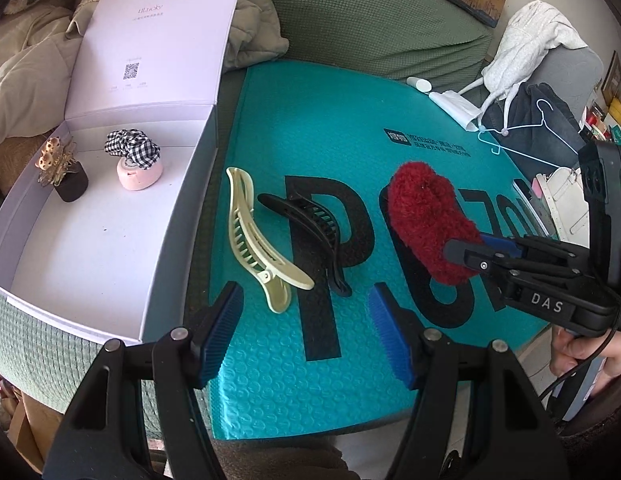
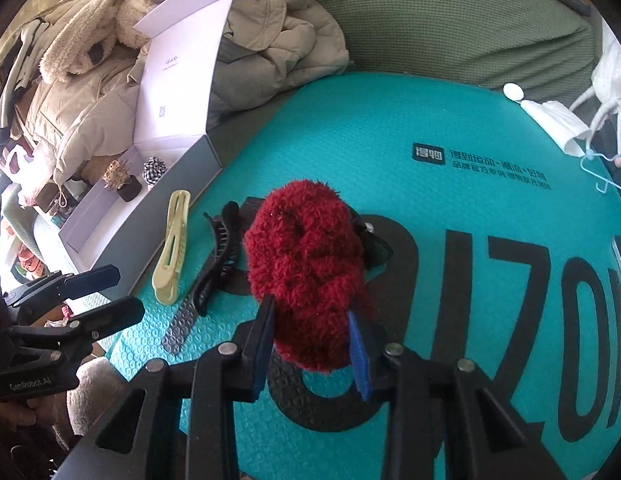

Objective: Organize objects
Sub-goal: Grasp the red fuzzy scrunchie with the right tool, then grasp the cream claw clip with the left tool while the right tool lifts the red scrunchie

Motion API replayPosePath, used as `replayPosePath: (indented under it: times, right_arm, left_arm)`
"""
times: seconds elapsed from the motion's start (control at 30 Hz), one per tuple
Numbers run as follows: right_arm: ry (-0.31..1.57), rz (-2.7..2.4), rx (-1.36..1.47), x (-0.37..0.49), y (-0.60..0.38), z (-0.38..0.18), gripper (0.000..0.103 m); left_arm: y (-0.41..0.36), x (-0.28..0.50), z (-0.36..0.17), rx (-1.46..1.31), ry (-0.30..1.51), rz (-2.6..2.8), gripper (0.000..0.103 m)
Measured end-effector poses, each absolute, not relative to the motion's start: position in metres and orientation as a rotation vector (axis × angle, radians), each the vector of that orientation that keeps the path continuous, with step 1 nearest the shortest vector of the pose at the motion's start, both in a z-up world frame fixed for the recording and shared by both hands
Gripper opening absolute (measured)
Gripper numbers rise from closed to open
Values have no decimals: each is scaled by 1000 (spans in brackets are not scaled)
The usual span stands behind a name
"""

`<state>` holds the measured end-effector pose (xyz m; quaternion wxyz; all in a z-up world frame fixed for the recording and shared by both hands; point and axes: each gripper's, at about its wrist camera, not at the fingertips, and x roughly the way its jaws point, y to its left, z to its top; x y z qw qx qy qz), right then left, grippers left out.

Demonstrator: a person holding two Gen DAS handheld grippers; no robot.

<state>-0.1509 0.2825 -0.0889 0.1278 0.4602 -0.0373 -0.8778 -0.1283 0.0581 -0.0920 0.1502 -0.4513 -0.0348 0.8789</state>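
The right tongs [image 2: 310, 344] squeeze the near end of the red fluffy scrunchie [image 2: 306, 272], which looks soft, light and squashy, while the left tongs [image 1: 306, 336] gape with nothing inside, just before the cream hair clip [image 1: 254, 236].

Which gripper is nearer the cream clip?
Left. The left gripper hangs open just short of the cream clip; the right gripper is farther off, shut on the red scrunchie.

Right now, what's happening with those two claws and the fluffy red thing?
Right gripper shut on red fuzzy scrunchie. Left gripper open, empty, near cream hair clip. Black hair clip beside it; white box unobstructed.
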Motion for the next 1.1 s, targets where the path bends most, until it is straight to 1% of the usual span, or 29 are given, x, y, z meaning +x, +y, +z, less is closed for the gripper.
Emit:
replayPosePath:
  times: [0.17, 0.2, 0.27, 0.3, 0.37, 0.47, 0.5, 0.53, 0.57, 0.6, 0.7, 0.77, 0.83, 0.87, 0.9, 1.1]
  right_arm:
    - [-134, -2560, 1363, -143, 294, -94, 34]
    - [-140, -2560, 1363, -143, 295, -95, 36]
    - [-162, -2563, 1365, -141, 299, -96, 37]
    - [-176, -2563, 1366, -141, 301, -97, 37]
    - [-193, -2565, 1366, -141, 304, -97, 39]
    - [-169, -2568, 1365, -140, 302, -96, 41]
    - [-156, -2568, 1364, -140, 301, -96, 43]
    - [-143, -2569, 1363, -140, 299, -96, 45]
    - [-132, -2572, 1363, -141, 298, -95, 52]
    - [-126, -2574, 1361, -141, 296, -96, 55]
    - [-126, -2564, 1356, -141, 293, -97, 55]
    - [-123, -2568, 1335, -139, 291, -97, 55]
    - [-118, -2569, 1326, -137, 290, -96, 53]
    - [-103, -2568, 1328, -136, 288, -96, 40]
    - [-86, -2567, 1331, -135, 288, -95, 34]
    - [-87, -2566, 1320, -120, 290, -92, 31]
  left_arm:
    - [62, -142, -101, -1312, -111, 2535, 62]
    - [62, -145, -103, -1315, -111, 2540, 60]
    - [63, -150, -107, -1328, -104, 2552, 52]
    - [63, -153, -109, -1339, -103, 2555, 51]
    - [63, -159, -115, -1357, -103, 2557, 43]
    - [64, -167, -125, -1396, -95, 2566, 40]
    - [64, -169, -128, -1402, -101, 2563, 39]
    - [65, -172, -131, -1409, -104, 2558, 36]
    - [65, -174, -134, -1419, -103, 2552, 33]
    - [66, -175, -136, -1420, -98, 2550, 32]
    - [70, -173, -136, -1396, -67, 2541, 28]
    - [74, -171, -135, -1384, -41, 2527, 22]
    - [76, -168, -133, -1382, -31, 2512, 22]
    - [77, -167, -133, -1383, -30, 2505, 22]
    - [78, -165, -133, -1385, -28, 2498, 22]
    - [80, -149, -129, -1403, -38, 2437, 22]
